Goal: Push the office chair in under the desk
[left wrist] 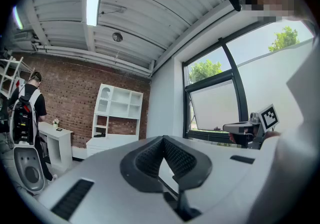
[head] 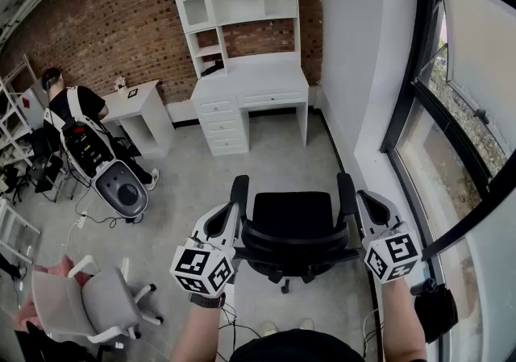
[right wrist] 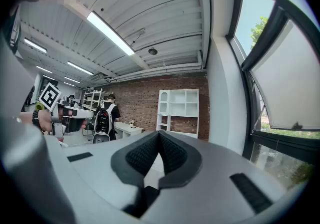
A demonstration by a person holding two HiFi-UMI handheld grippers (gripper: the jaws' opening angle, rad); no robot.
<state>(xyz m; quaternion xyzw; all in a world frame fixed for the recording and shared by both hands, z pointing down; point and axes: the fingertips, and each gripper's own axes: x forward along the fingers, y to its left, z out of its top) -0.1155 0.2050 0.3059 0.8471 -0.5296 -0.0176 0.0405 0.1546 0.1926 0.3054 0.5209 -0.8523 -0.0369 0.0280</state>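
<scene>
the white desk point(head: 250, 86) stands far, against the brick wall. the black chair point(head: 292, 219) sits near, well apart from it. the left claw point(head: 230, 213) and right claw point(head: 364, 197) flank its armrests, both closed and empty.

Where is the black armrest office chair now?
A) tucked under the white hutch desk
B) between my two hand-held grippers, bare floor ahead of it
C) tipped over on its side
B: the black office chair stands between the left hand-held gripper and right hand-held gripper, grey floor separating it from the white shelved desk.
</scene>
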